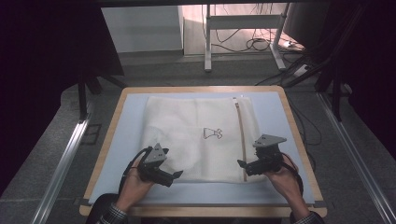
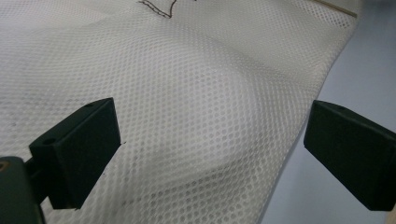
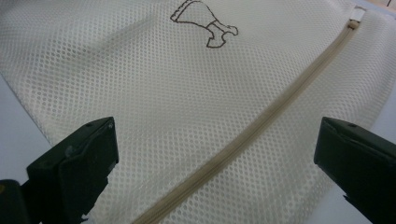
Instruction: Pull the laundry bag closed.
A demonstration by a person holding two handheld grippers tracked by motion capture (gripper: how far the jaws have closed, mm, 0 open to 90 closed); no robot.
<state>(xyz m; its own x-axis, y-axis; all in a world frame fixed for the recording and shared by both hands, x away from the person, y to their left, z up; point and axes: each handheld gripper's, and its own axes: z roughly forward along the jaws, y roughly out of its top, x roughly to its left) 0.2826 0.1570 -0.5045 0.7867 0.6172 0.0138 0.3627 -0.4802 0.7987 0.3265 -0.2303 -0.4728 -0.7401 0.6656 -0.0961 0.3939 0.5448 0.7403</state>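
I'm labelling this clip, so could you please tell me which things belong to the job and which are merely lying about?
In the job:
mesh laundry bag
zip
left hand-held gripper
right hand-held gripper

Lying about:
blue mat
cables on the floor
desk frame

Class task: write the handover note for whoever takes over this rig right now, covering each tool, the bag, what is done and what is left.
Left tool: open, over the mesh bag near its front left corner.
Right tool: open, over the front end of the zipper.
Bag lies flat on the blue mat, zipper closed along its right side, pull at the far end.
Done: nothing gripped yet.
Left: probably grasp the bag.
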